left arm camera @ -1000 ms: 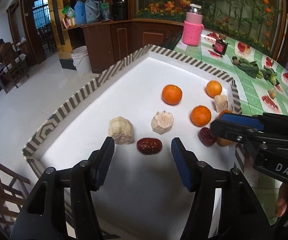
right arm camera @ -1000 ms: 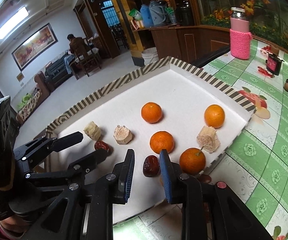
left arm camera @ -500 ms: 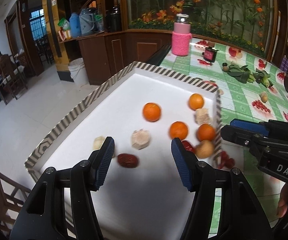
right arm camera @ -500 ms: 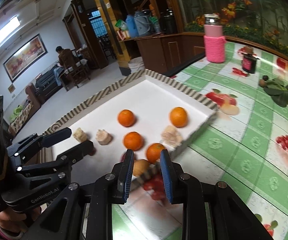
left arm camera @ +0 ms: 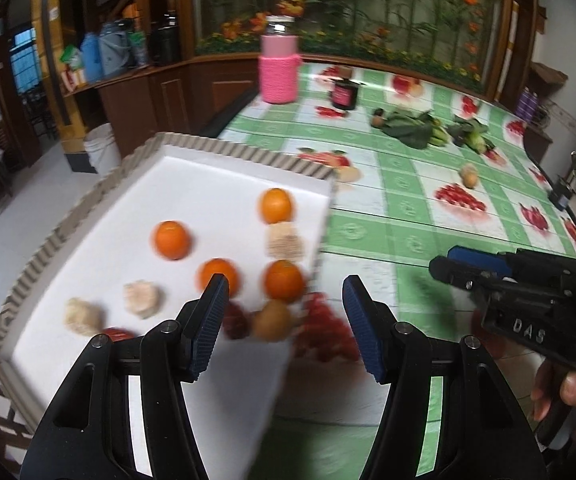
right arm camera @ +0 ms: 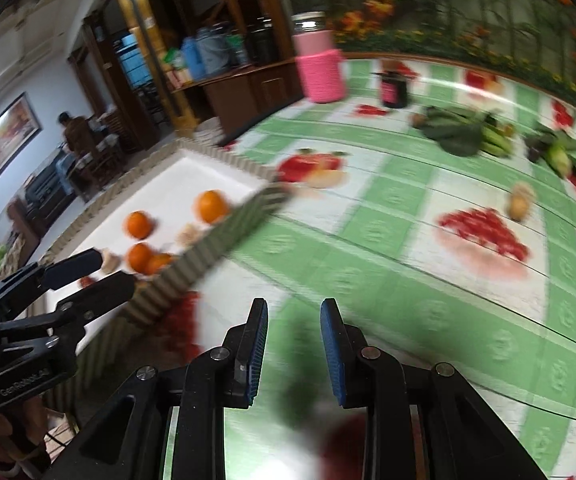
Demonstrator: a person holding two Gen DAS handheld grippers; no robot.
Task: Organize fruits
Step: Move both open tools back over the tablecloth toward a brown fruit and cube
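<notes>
Hovering empty, jaws apart: left gripper [left arm camera: 283, 312] above the tray [left arm camera: 247, 158] edge, right gripper [right arm camera: 294, 344] over tablecloth [right arm camera: 388, 264]. Oranges [left arm camera: 170, 239] sit grouped on the tray, probably sorted by kind; blur hides detail.

Orange tangerines [left arm camera: 171, 239]; white tray [left arm camera: 191, 184], striped rim; green-white checked tablecloth [left arm camera: 400, 216]; pink bottle sleeve [left arm camera: 279, 79].

Both wrist views look forward, sharing the tray [left arm camera: 247, 158] and tablecloth [right arm camera: 408, 260].
</notes>
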